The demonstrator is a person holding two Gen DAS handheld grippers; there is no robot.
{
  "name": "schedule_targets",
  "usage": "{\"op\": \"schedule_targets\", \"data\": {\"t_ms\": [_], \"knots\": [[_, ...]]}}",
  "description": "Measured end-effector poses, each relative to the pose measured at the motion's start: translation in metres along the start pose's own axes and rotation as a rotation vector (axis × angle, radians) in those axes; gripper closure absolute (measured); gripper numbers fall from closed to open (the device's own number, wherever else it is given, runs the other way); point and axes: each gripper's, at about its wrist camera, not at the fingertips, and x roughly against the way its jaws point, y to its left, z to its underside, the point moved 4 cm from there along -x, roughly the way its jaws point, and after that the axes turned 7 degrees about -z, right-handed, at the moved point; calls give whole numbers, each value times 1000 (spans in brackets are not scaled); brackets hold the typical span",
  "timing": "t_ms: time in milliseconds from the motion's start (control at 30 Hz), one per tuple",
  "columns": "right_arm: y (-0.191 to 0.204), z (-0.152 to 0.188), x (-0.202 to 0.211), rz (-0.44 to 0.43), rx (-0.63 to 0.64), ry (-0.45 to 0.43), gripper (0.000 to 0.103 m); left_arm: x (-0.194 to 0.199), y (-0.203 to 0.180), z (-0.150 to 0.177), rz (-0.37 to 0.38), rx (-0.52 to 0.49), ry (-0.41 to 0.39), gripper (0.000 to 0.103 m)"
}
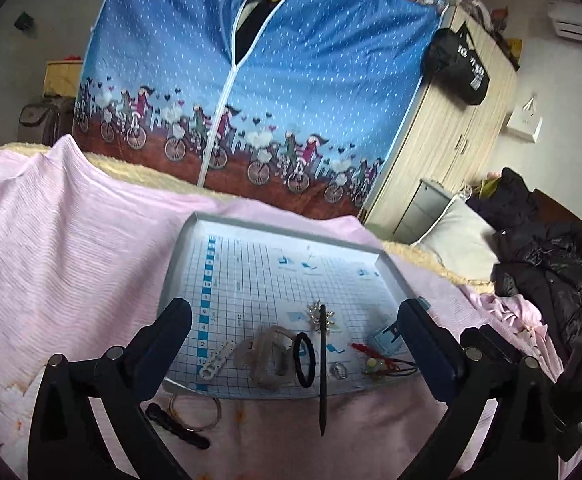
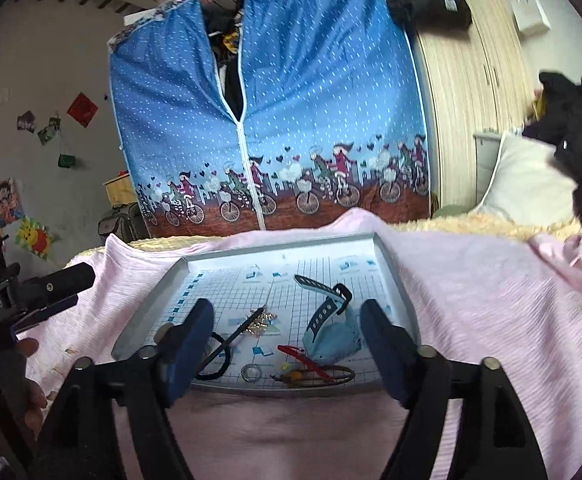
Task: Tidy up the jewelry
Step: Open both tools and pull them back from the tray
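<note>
While both your left gripper and right gripper gape wide, empty, the tray fills lower centre. Its hair tie touches the black stick.

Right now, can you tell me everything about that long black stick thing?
The black stick is thin, straight and dark all over, tapering to a point at the near end, like a hairpin or pen; its material is unclear. It lies flat, half on the gridded tray and half hanging past the near edge over the pink cloth. Its far end rests across a sparkly brooch, beside a black hair tie. No gripper touches it.
</note>
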Motion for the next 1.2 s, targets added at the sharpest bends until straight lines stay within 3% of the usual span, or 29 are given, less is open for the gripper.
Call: {"op": "schedule_targets", "data": {"t_ms": [100,267,533,833,1200], "knots": [[12,-4,14,9,48,-39,0,22,0,-1,-6,-20,-64,2],[37,-10,37,23,122,-109,0,58,6,1,-7,-20,-156,2],[73,-5,63,40,162,-192,0,100,27,19,-58,-37,-211,2],[87,14,85,73,142,-174,0,113,44,40,-118,-61,-155,2],[96,38,112,121,53,-154,0,134,65,59,-104,-66,-126,2]]}}
